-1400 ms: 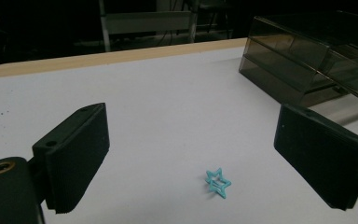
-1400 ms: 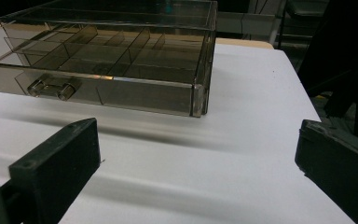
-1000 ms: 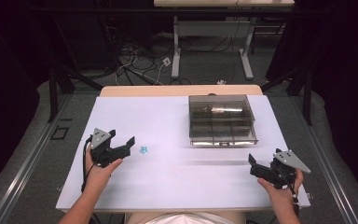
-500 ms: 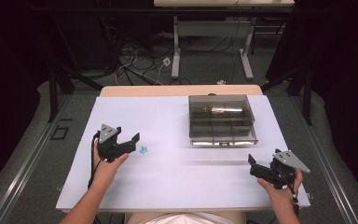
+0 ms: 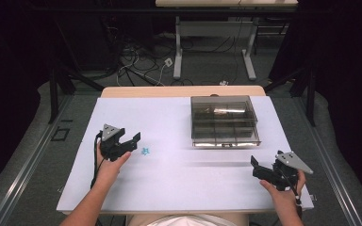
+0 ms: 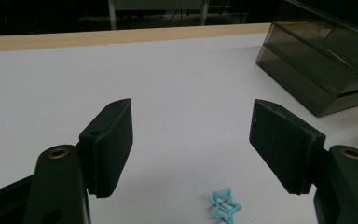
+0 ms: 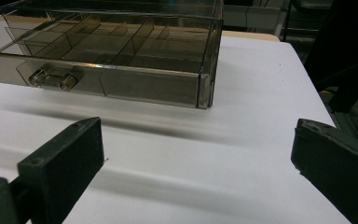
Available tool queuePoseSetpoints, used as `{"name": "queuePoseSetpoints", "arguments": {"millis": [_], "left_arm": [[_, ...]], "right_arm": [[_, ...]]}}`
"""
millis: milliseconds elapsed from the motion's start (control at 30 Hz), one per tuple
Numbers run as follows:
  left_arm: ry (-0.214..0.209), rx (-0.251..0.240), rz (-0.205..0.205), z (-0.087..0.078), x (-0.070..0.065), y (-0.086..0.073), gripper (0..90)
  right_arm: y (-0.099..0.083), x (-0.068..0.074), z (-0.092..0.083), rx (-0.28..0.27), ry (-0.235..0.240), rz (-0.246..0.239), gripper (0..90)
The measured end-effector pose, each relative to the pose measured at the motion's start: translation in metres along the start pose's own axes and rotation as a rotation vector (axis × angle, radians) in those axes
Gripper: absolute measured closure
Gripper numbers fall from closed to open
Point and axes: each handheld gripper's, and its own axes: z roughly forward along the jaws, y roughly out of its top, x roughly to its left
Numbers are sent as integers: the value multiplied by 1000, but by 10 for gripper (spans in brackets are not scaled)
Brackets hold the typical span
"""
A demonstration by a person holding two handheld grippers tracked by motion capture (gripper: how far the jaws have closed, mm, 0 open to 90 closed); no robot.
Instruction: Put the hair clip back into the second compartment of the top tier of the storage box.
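The little blue star [image 6: 224, 207] lies flat on the white table [image 5: 179, 179], just in front of the left gripper [image 5: 131, 141]. Its jaws are apart and have just been closing, nothing pinched yet. The star is thin, so it could slip away.

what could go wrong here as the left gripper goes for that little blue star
The star is tiny, flat and open-framed on the smooth white table. The left gripper, whose jaws have just been closing with nothing between them yet, could nudge it away or pinch past it. The star sits low and off-centre between the jaws, so the grip may miss.
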Motion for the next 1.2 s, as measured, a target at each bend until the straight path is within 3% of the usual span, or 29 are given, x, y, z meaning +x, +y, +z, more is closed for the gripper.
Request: {"name": "queuePoseSetpoints", "arguments": {"millis": [367, 433, 500, 600, 800, 967, 1200], "left_arm": [[1, 82, -11, 11, -1, -3, 329], [-4, 113, 0, 13, -1, -4, 330], [-32, 138, -23, 15, -1, -5, 352], [-21, 170, -20, 17, -1, -6, 358], [-30, 197, -101, 20, 0, -7, 393], [-61, 218, -140, 23, -2, -6, 426], [-76, 266, -157, 26, -3, -6, 495]], "right_arm": [[-1, -1, 1, 8, 1, 7, 31], [-1, -1, 2, 10, 1, 4, 33], [-1, -1, 2, 7, 2, 4, 34], [-1, -1, 2, 10, 6, 11, 37], [-2, -1, 3, 15, 4, 9, 43], [-2, -1, 2, 30, -1, 7, 50], [-3, -1, 4, 19, 7, 12, 60]]}}
